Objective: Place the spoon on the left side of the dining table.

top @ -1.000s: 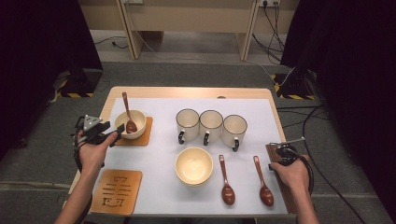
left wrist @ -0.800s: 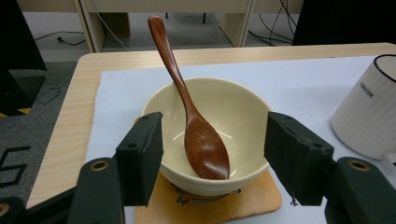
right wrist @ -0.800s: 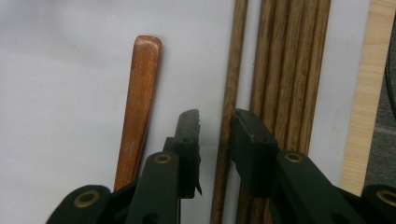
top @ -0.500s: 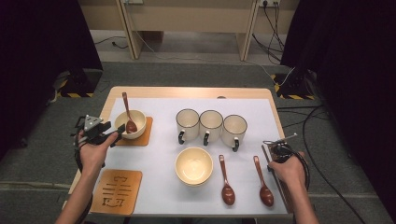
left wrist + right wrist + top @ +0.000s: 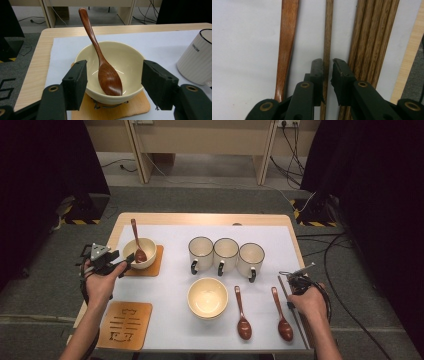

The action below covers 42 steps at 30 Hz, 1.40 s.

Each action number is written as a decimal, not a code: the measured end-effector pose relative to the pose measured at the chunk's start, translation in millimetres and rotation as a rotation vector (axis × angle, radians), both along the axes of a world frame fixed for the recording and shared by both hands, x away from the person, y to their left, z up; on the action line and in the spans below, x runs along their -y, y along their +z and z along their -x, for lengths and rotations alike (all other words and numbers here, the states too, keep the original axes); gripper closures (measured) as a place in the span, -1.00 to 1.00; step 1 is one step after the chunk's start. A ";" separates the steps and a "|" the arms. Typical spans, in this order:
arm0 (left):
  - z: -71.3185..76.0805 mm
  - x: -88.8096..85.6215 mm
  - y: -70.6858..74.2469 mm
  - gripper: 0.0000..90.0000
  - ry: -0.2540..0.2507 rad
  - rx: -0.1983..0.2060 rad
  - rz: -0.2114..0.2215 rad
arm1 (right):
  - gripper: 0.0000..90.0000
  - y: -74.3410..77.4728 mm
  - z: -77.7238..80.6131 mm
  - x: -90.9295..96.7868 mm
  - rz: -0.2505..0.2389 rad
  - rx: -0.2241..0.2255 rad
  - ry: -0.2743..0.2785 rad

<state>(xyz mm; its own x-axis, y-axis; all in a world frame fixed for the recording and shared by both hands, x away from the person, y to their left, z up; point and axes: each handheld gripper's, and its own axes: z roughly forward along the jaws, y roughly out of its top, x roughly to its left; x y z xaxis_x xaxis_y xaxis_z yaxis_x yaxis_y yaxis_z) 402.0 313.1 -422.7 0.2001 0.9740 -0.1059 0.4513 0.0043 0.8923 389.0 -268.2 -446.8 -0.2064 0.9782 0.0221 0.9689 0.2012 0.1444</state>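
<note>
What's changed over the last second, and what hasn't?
The right gripper has shifted slightly at the table's right edge, and its jaws have just been closing around a single chopstick lying apart from the bundle of chopsticks. The left gripper stays open around the bowl holding a spoon; the mugs and the other spoons are unmoved.

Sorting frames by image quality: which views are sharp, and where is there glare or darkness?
High view: table evenly lit, surroundings dark, slightly soft. Left gripper view: sharp, small highlights on the spoon and inside the bowl. Right gripper view: close and soft, the chopstick between the tongs slightly blurred, no glare.
</note>
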 end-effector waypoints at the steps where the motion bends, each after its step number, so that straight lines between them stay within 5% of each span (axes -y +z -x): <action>1: -0.1 0.1 -0.2 -0.19 -0.001 -0.001 0.000 | 0.76 -0.3 -0.4 -0.6 0.004 -0.001 0.001; 9: -0.2 1.7 -0.9 -0.19 -0.007 -0.002 -0.002 | 0.89 -0.4 -5.5 -8.9 0.045 -0.042 -0.035; 18: -0.2 0.7 -0.8 -0.18 -0.004 -0.004 0.006 | 0.90 0.4 -7.9 -6.8 0.022 -0.055 -0.069; 31: 0.0 1.2 -0.5 -0.18 -0.009 -0.001 0.012 | 0.90 12.2 -9.9 -6.3 -0.010 0.027 -0.079; 42: 0.0 1.4 -0.4 -0.17 -0.010 0.001 0.019 | 0.90 31.7 -13.2 -4.0 -0.030 0.159 -0.086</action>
